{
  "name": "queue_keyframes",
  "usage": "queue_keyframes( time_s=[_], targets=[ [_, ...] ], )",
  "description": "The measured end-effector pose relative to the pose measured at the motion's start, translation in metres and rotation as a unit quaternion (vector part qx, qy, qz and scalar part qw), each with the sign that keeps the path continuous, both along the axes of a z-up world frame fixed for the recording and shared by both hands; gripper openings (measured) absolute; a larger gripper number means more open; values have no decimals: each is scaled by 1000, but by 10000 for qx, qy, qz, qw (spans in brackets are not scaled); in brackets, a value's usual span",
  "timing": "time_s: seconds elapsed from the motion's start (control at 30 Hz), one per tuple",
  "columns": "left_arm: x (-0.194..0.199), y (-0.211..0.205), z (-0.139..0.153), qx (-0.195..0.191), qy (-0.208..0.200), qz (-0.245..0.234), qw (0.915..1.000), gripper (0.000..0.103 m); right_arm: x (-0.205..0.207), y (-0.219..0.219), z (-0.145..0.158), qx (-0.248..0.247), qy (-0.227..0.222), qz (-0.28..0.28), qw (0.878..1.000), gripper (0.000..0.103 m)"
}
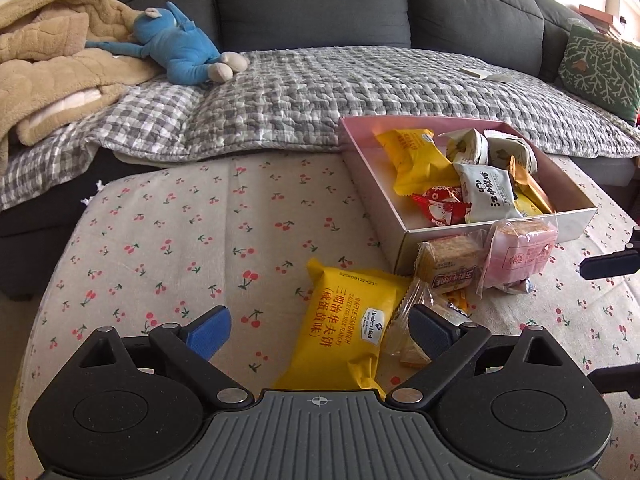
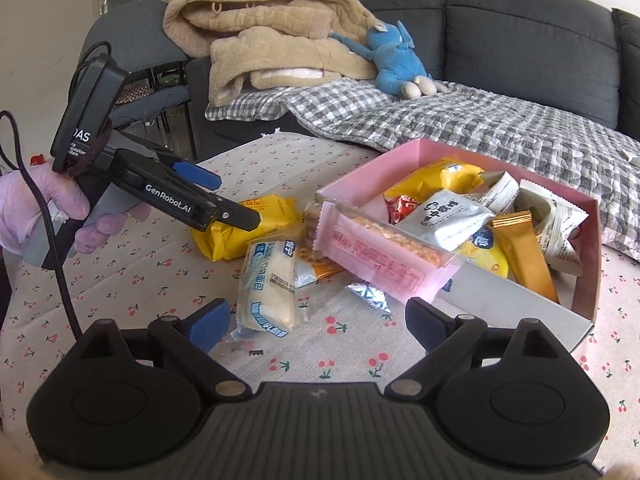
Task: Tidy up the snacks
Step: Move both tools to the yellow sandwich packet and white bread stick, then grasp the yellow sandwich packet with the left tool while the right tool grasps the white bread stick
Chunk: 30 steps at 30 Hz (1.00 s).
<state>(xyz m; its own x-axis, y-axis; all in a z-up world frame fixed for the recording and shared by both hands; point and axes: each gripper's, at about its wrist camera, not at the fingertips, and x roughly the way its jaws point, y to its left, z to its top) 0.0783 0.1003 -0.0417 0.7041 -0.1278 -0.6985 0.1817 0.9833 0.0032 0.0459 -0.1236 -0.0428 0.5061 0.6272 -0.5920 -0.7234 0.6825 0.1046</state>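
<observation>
A yellow waffle packet [image 1: 344, 328] lies on the cherry-print cloth between the spread fingers of my left gripper [image 1: 320, 332], whose pads do not touch it. From the right wrist view the left gripper [image 2: 230, 198] hovers just over this yellow packet [image 2: 240, 236]. A pink-lined box [image 1: 576, 224] holds several wrapped snacks. Against its front wall lean a pink packet [image 1: 520, 256] and a brown cracker packet [image 1: 448, 264]. My right gripper [image 2: 318, 322] stands open close to a blue-and-white packet [image 2: 268, 284], with the pink packet [image 2: 384, 252] and the box [image 2: 580, 304] beyond.
A grey sofa [image 1: 312, 0] with a checked quilt [image 1: 320, 88] runs behind the table. On it lie a blue plush toy [image 1: 180, 48], a beige blanket [image 1: 48, 64] and a green cushion [image 1: 600, 68]. A gloved hand [image 2: 36, 204] holds the left gripper.
</observation>
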Motion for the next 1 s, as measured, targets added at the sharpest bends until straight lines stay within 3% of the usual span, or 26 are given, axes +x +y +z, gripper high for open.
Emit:
queue_keyframes(
  time_s=[0.23,0.37,0.43,0.5,0.77,0.87,1.0],
  targets=[
    [6,-1,-6,-247,112,-163,9995,92,0,29,-16,-81,237,310,9992,80],
    [9,1,-9,-358,203,-187,9990,86,3,38,-22,-120,217,316,9992,67],
    [10,1,-11,-392,243,-190,9988,82,3,40,-23,-157,109,344,9992,58],
    [10,1,-13,-368,277,-181,9988,75,2,40,-22,-198,30,430,9989,38],
    [9,0,-17,-291,376,-205,9987,59,-6,17,-13,-240,-19,520,9984,34],
    [7,-4,-19,-200,373,-272,9987,59,-11,4,-11,-280,-42,485,9984,29],
    [5,-10,-21,-50,331,-343,9988,59,-15,-5,-9,-356,-85,408,9985,31]
  ],
)
